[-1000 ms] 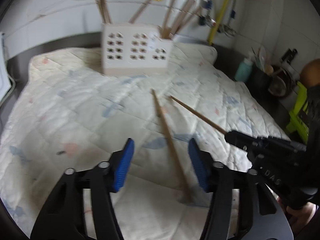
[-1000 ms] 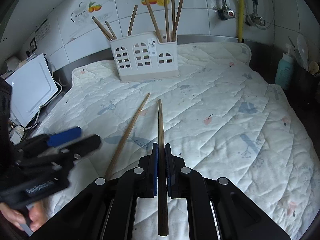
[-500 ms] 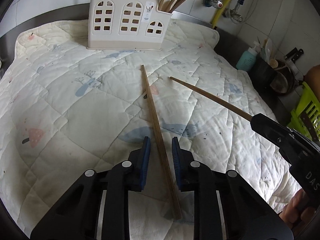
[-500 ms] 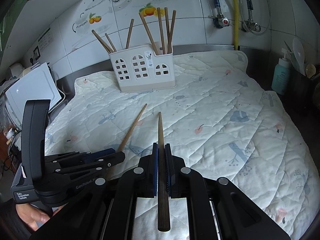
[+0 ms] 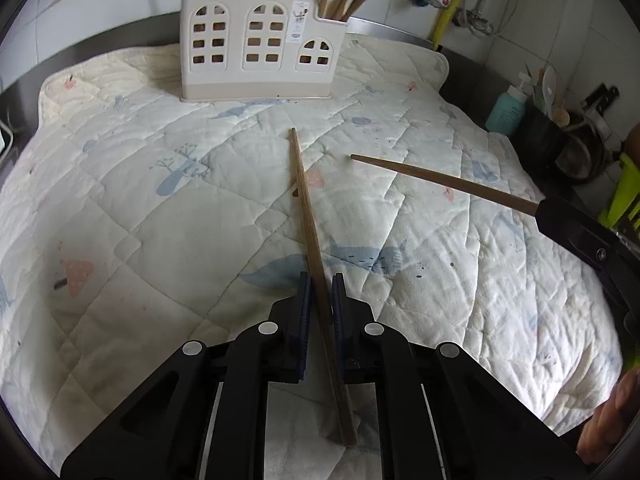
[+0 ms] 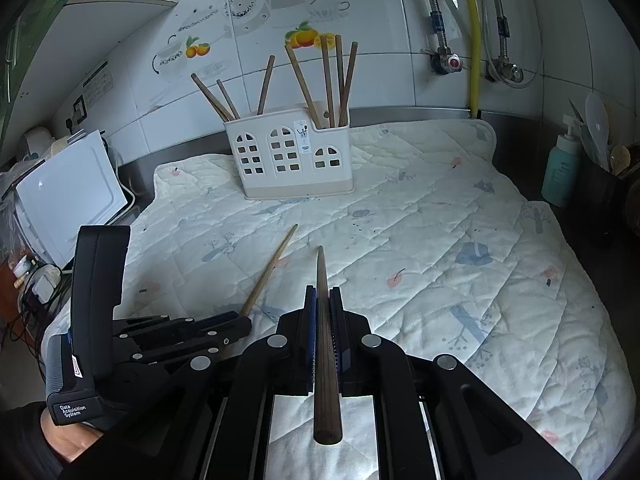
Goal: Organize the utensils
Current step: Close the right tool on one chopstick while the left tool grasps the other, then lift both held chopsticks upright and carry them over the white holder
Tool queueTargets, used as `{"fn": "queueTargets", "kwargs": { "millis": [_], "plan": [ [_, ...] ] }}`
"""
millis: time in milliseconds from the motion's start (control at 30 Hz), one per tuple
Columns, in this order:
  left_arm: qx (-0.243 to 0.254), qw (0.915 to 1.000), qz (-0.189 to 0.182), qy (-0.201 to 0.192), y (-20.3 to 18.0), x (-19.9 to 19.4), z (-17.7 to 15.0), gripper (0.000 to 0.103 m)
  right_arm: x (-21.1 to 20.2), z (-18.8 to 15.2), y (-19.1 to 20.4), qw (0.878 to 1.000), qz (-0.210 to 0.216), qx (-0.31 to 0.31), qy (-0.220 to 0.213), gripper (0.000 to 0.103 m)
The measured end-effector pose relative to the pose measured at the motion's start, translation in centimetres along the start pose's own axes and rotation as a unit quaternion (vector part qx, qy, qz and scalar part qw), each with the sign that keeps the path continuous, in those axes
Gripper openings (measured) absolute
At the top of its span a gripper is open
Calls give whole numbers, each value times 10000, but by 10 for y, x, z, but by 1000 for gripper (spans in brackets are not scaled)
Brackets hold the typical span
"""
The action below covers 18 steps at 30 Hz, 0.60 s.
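Chopstick on the quilted mat: the left gripper has just closed its jaws around the thick end, where a second ago they stood wide apart either side of it. Blue pads now sit tight against the stick; the thin tip still points at the holder and appears to rest on the cloth, so I'd call it gripped but not yet lifted.

Second chopstick is clamped in the right gripper, jaws fully together on it, tip forward and clear of the mat, a bit higher than before.

Both sticks point at the cream chopstick holder at the back of the mat, well apart from both grippers. It already holds a bunch of chopsticks, mostly in the low right compartment.

Meaning: no loose sticks left on the mat. Next is probably lift, tip up and drop both in. Risk: the long stick pivoting between the pads on the swing.
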<state>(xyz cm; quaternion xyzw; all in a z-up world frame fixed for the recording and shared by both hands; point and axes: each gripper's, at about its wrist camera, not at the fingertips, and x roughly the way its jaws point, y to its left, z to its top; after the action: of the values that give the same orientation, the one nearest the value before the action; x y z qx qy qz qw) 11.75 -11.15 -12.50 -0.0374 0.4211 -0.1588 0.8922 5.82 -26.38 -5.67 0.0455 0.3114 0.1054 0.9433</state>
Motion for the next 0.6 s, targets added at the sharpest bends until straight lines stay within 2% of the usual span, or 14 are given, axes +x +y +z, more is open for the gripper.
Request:
{"fn": "queueTargets", "kwargs": {
  "millis": [200,333,600],
  "plan": [
    [150,9997,173,-45,-6,2,-2,9,-1,1,4,10000,28,-64,2,7],
    [19,10000,59,-30,-1,-2,2,6,-7,6,7,9999,22,-162,-49,7],
    [249,9980,-54,-585,11,-39,17,5,-24,33,5,9991,101,-300,-286,7]
  ]
}}
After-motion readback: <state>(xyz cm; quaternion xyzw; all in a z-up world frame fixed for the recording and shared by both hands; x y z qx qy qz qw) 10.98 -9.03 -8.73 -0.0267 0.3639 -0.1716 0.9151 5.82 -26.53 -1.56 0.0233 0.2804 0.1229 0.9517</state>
